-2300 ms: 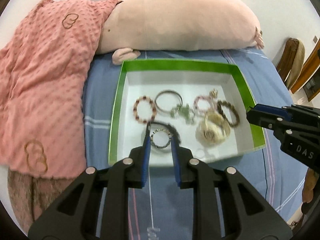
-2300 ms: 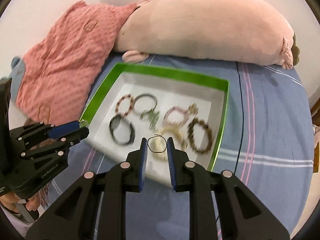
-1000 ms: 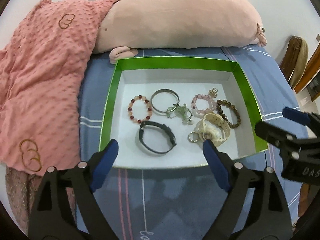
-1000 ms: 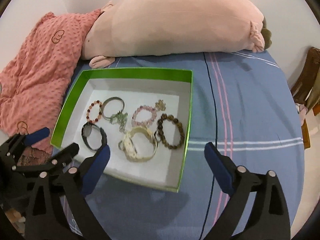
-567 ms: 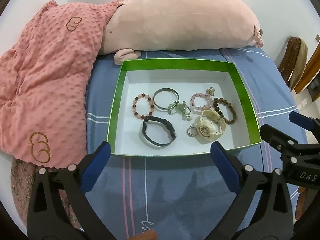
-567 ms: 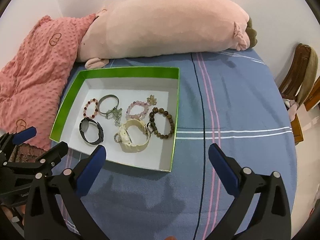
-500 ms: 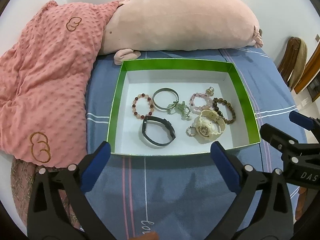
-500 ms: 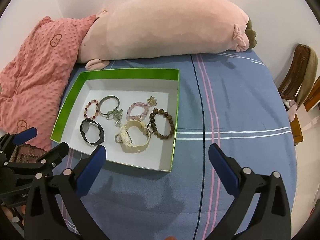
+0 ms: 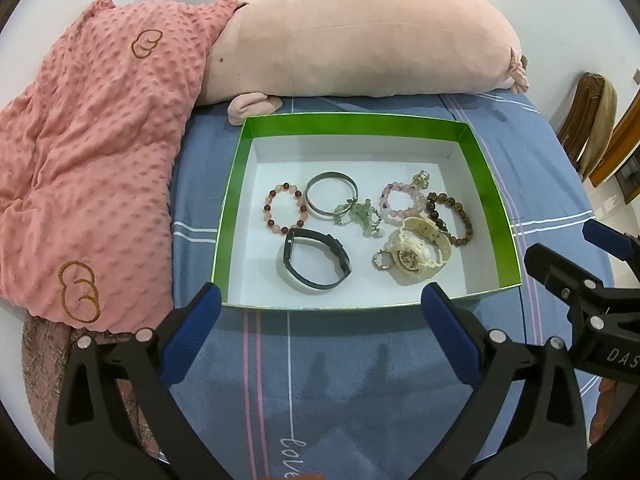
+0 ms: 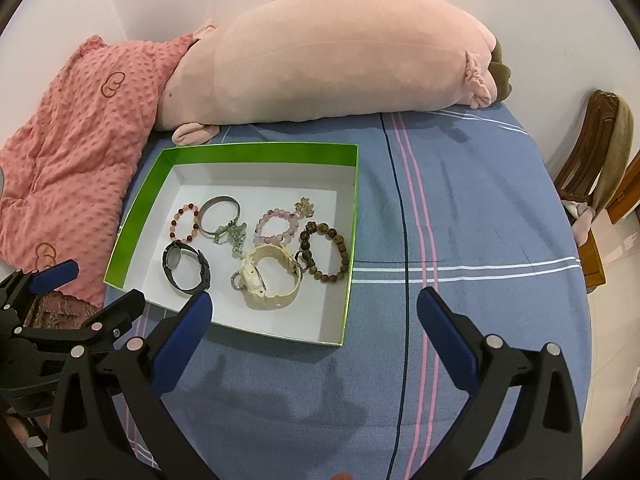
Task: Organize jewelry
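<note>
A green-walled box (image 9: 236, 168) (image 10: 132, 216) with a white floor lies on the blue bedsheet. In it lie a black watch (image 9: 316, 265) (image 10: 186, 270), a cream watch (image 9: 416, 254) (image 10: 268, 280), a small ring (image 9: 381, 260), a red bead bracelet (image 9: 285, 208), a metal bangle (image 9: 331, 196), a green charm piece (image 9: 356, 214), a pink bead bracelet (image 9: 402, 200) and a brown bead bracelet (image 9: 450, 216) (image 10: 324, 252). My left gripper (image 9: 320, 316) is wide open and empty, just short of the box's near wall. My right gripper (image 10: 314, 320) is wide open and empty, near the box's right front corner.
A long pink plush pillow (image 9: 360, 40) (image 10: 340, 64) lies behind the box. A pink dotted blanket (image 9: 88, 152) (image 10: 72, 144) covers the left side. A wooden chair (image 10: 596, 168) stands off the bed's right edge. The right gripper shows in the left wrist view (image 9: 592, 292).
Both grippers were shut over the box 2.3 s ago; they opened wide and drew back from it. In the last half second nothing visibly moves.
</note>
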`<action>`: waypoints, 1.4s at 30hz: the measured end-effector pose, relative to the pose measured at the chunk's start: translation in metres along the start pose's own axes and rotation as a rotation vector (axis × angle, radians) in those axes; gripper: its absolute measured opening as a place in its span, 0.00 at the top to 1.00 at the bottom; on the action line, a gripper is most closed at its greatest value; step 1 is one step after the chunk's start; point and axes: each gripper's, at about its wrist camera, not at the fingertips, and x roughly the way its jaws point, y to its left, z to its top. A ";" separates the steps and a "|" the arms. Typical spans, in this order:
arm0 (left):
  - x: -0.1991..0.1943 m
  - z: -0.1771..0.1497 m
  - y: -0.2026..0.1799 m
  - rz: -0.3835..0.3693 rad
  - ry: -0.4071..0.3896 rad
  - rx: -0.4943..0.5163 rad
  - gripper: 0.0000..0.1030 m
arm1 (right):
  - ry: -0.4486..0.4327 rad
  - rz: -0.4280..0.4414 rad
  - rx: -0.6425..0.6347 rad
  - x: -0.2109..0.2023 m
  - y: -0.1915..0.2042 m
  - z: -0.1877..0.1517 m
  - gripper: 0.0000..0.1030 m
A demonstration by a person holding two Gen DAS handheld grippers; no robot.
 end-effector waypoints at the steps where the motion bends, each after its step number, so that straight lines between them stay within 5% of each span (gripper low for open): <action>1: 0.000 0.000 0.000 -0.001 0.001 0.000 0.02 | 0.001 0.000 0.000 0.001 0.000 0.001 0.01; 42: 0.002 0.000 0.001 0.000 0.005 -0.003 0.02 | 0.008 0.004 0.006 0.005 0.000 -0.002 0.01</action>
